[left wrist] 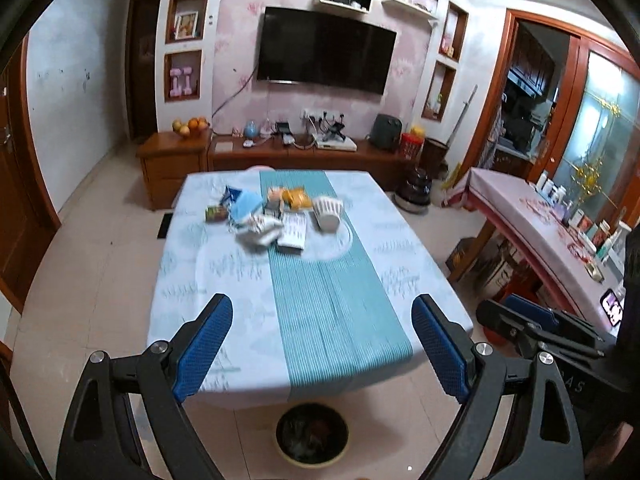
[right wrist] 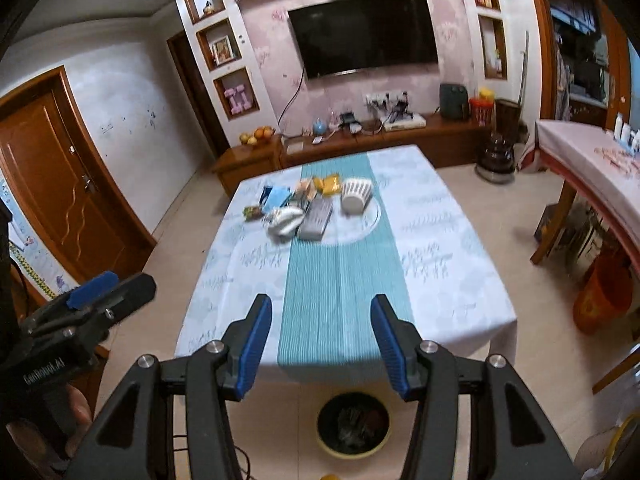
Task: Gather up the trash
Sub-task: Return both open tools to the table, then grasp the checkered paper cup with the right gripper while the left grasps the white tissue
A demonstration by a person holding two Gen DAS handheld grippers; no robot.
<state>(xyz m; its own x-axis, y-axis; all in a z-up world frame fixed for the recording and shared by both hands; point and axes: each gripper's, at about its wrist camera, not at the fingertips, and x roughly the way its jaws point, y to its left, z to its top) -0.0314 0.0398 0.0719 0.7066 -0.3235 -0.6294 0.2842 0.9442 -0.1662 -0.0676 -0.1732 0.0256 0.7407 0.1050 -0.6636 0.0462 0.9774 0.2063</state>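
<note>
Everything hinged on how the litter lay from the teal runner that ran down the middle of the table. The trash pile sat at the far end of that runner, mostly spilling onto the pale cloth on the runner's left side: a blue packet, a crumpled white wrapper, a small green packet and a flat white box lying lengthwise along the runner. A tipped white cup lay on the runner's right edge. The left gripper hung above the runner's near end with its jaws spread wide and nothing between them; the right gripper hovered there too, its jaws about half apart and likewise empty. Both were well short of the pile, which lay straight ahead and beyond them. As a judgement, the left hand was the better placed for the wrappers left of the runner, the right for the cup. The dark bin stood on the floor just below the runner's near end, between the two grippers.
</note>
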